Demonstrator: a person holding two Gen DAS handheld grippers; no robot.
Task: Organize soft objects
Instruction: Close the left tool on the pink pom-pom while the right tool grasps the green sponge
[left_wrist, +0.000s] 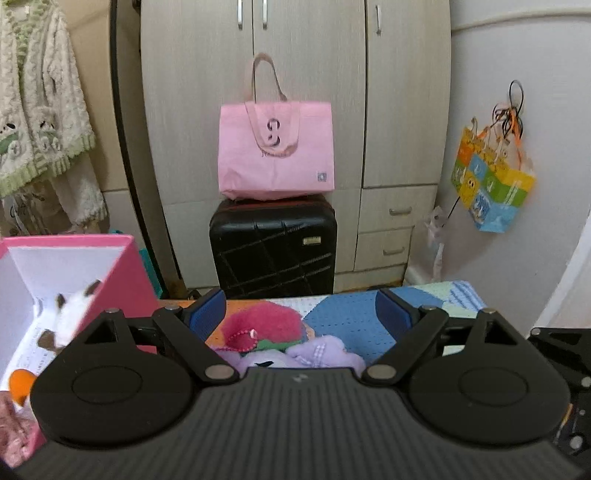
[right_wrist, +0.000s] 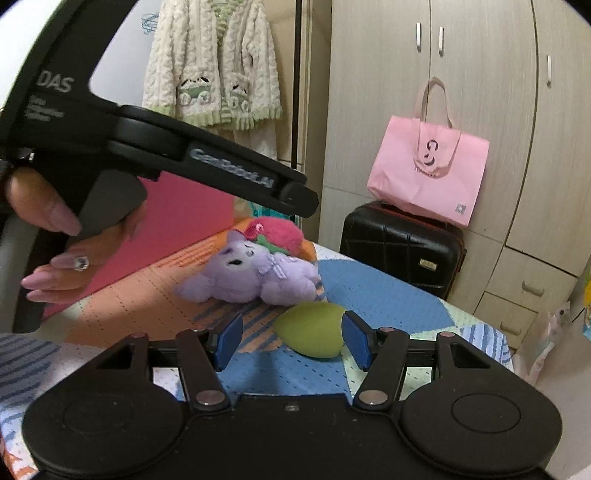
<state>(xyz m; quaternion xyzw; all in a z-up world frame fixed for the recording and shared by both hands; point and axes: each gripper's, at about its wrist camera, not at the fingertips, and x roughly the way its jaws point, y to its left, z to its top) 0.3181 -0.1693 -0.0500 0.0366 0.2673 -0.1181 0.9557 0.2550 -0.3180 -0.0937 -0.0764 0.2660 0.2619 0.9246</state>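
A purple plush toy lies on the patterned cover, with a pink fuzzy toy resting against its far side. A green egg-shaped soft piece sits between the pads of my right gripper. It is close to the right pad and apart from the left one, so the gripper is open. My left gripper is open above the pink fuzzy toy and the purple plush, holding nothing. In the right wrist view the left gripper reaches in from the upper left, held by a hand.
A pink box with a white inside stands at the left and holds a white-and-brown plush and an orange item. Beyond the bed edge, a pink tote sits on a black suitcase before a wardrobe.
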